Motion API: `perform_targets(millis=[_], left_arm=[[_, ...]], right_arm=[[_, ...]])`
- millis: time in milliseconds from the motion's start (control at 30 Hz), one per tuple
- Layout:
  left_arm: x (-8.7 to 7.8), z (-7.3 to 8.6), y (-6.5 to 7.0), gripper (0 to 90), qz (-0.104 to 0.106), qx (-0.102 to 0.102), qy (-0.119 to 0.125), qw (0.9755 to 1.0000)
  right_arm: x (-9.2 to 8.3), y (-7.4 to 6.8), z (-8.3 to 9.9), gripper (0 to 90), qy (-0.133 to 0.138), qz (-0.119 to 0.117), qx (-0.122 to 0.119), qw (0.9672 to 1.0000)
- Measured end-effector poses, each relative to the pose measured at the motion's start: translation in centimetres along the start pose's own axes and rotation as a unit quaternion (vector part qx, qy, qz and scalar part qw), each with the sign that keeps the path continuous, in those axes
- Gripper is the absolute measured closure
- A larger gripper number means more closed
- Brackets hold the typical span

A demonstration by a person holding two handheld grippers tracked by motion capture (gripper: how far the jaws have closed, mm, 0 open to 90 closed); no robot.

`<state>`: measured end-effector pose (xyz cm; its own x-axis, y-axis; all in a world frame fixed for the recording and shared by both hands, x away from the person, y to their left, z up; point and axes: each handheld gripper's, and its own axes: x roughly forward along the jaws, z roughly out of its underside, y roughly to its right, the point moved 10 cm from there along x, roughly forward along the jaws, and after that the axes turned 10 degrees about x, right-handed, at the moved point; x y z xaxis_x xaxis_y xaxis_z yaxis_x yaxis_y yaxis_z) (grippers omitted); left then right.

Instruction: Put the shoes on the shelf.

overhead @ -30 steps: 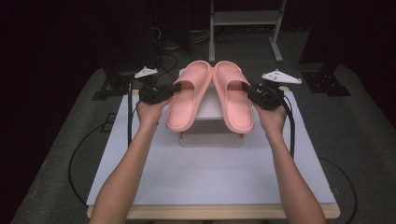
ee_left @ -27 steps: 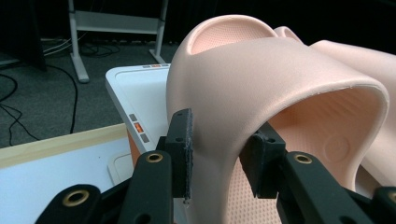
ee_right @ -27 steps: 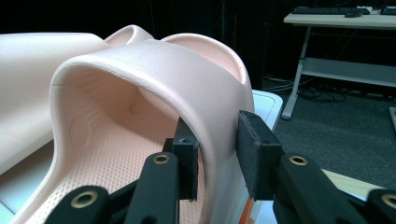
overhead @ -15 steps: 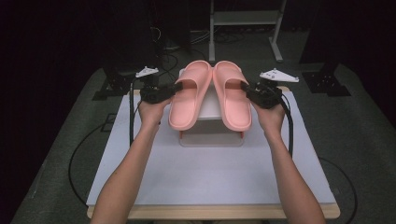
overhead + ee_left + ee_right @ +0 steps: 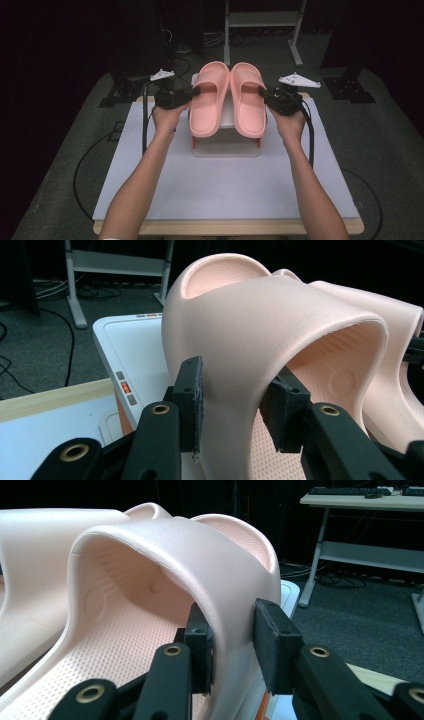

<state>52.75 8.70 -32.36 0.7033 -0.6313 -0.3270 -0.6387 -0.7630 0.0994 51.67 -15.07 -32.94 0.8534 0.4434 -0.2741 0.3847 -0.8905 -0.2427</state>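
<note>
Two pink slides sat side by side over a white box [image 5: 226, 146] at mid-table [image 5: 220, 200], toes toward the person. L gripper [image 5: 189, 93] had its jaws clamped on the outer strap wall of the left slide [image 5: 207, 100]; R gripper [image 5: 265, 95] was clamped the same way on the right slide [image 5: 247, 100]. One pad inside the strap, one outside, on each.

Risks, as I judged them: straps were soft foam and the pads bit only near the strap's edge, so a fast lift or twist could let a slide peel out or swing heel-down. The slides were touching or nearly so along their inner edges, so moving one hand w/o the other could drag or knock its neighbour. If they rested on the box, a sideways pull could shift it.

Views: the high view gave the layout, both forearms and cables, but jaws were too small to judge. L gripper view showed the pad [image 5: 192, 407] pressed into the strap, plus the box's side w/ small buttons [image 5: 125, 387]. R gripper view showed the dotted footbed [image 5: 125, 645] and a desk [image 5: 360, 500] behind. Whether the soles sat on the box or were held just above it, I couldn't tell.
</note>
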Motion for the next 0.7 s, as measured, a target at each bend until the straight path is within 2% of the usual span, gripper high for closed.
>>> perform_targets(millis=[267, 433, 700], left_arm=[[0.2, 0.0, -0.1, 62.0, -0.002, -0.004, 0.001, 1.0], [0.5, 0.2, -0.4, 61.4, -0.003, -0.018, 0.005, 0.9998], [1.0, 0.6, -0.6, 59.6, -0.007, -0.025, 0.001, 0.9997]], right_arm=[[0.4, 0.1, 0.1, 69.0, 0.0, 0.003, 0.006, 1.0], [1.0, 0.1, 0.2, 69.1, -0.001, 0.004, 0.014, 0.9999], [1.9, 0.0, 0.4, 68.4, -0.008, 0.012, 0.003, 0.9999]])
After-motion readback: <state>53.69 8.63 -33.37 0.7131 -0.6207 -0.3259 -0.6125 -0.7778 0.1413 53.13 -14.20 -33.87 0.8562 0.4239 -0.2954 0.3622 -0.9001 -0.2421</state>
